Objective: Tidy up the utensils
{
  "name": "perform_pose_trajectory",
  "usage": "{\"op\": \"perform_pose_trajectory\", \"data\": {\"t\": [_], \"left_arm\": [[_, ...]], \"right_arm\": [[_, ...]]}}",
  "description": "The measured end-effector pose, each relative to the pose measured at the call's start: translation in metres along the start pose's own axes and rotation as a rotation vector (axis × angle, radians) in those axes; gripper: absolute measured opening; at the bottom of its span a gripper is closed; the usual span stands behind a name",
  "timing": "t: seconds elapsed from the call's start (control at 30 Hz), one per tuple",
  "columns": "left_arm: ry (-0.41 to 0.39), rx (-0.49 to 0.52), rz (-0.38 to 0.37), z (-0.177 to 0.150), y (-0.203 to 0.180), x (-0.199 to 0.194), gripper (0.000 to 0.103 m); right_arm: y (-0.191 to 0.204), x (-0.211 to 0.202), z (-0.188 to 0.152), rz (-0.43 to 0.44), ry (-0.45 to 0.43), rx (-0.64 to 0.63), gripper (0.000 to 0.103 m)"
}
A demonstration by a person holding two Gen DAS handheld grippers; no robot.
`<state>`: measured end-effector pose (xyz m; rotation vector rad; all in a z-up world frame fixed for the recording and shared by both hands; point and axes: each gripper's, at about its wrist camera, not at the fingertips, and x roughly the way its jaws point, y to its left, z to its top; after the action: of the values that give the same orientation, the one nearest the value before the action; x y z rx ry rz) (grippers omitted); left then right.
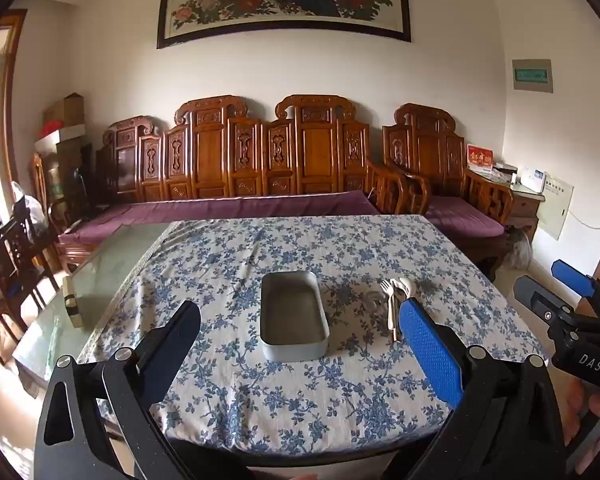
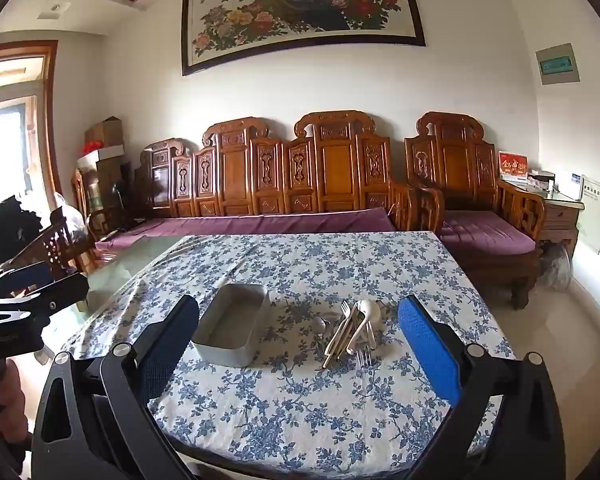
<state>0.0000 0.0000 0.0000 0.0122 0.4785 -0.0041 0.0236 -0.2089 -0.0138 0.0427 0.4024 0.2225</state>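
Observation:
An empty grey metal box (image 1: 293,316) (image 2: 231,330) stands on the blue-flowered tablecloth (image 1: 300,392) (image 2: 320,396). To its right lies a loose pile of utensils (image 1: 394,298) (image 2: 354,328): white spoons, forks and light handles. My left gripper (image 1: 300,320) is open and empty, held above the near part of the table before the box. My right gripper (image 2: 298,316) is open and empty, held above the near table before the pile. The right gripper also shows at the right edge of the left wrist view (image 1: 548,292).
A glass tabletop (image 1: 100,276) lies bare left of the cloth, with a small block (image 1: 71,300) on it. A carved wooden sofa with purple cushions (image 1: 240,200) stands behind the table. An armchair (image 2: 480,220) and side cabinet (image 2: 560,208) stand at the right.

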Motion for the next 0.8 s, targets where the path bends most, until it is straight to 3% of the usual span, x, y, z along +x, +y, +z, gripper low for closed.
{"op": "perform_pose_trajectory", "data": {"t": [0.8], "left_arm": [[-0.006,0.004,0.006,-0.0001,-0.0003,-0.0003,0.097]], "right_arm": [[0.0024,-0.0021,0.0026,0.004,-0.006,0.001,0.1]]}}
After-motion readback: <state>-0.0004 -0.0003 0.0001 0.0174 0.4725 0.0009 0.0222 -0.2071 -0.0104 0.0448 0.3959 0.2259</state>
